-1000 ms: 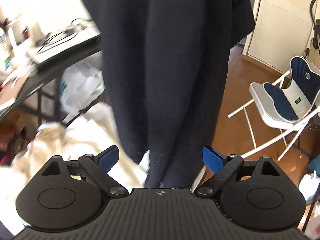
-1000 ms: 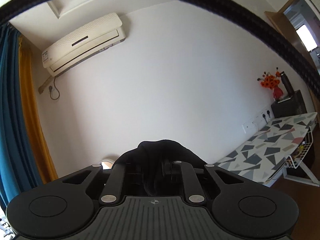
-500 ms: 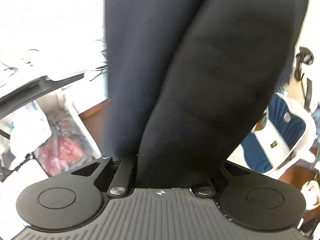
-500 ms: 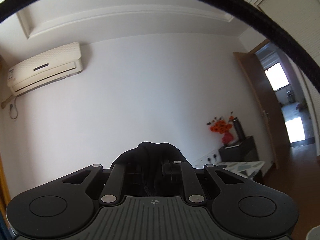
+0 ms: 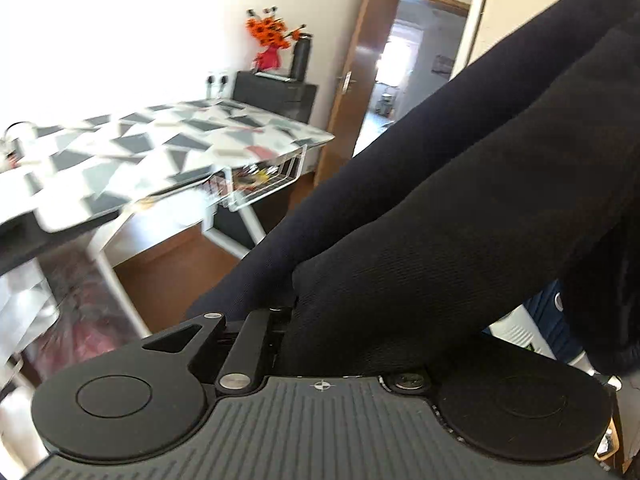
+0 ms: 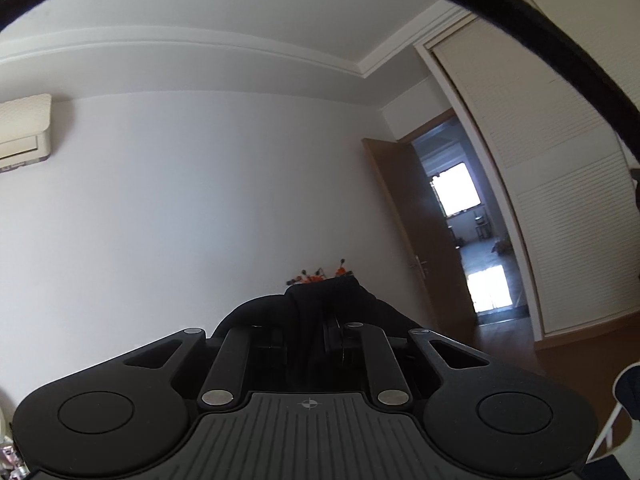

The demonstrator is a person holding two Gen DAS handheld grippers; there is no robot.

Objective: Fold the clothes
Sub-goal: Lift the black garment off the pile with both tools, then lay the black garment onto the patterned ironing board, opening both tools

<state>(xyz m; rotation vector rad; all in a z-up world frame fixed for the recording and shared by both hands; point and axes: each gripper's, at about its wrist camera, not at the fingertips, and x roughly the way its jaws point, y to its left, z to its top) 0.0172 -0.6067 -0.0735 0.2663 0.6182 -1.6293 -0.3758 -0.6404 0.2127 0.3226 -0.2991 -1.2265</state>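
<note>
- Between the closed jaws of the left tongs (image 5: pixel 298 316) a fold of dark garment (image 5: pixel 460 208) is pinched; the fingertips are hidden by the cloth.
- From that grip the garment is stretched up and away to the right of the left tongs, in two thick folds that fill the right half of the left wrist view.
- Between the closed jaws of the right tongs (image 6: pixel 306 320) a bunch of the same dark cloth (image 6: pixel 320 300) is held, heaped over the fingertips so that they are covered.
- Above the right tongs a dark edge of the fabric (image 6: pixel 500 4) is seen arching across the top of the view and down the right side.
- Left of and beyond the left tongs a table (image 5: pixel 132 148) with a grey, black and white triangle pattern is seen, blurred, with a white wire basket (image 5: pixel 276 180) hung under its far end.
- Farther off, behind the table, a dark cabinet (image 5: pixel 276 96) is placed against the wall, with orange flowers (image 5: pixel 268 32) and a dark bottle (image 5: pixel 302 54) on top.
- Farthest ahead of both tongs an open wooden door (image 5: pixel 356 80) is seen, with a bright room behind it.
- High to the left of the right tongs an air conditioner (image 6: pixel 24 128) is mounted on the white wall.
</note>
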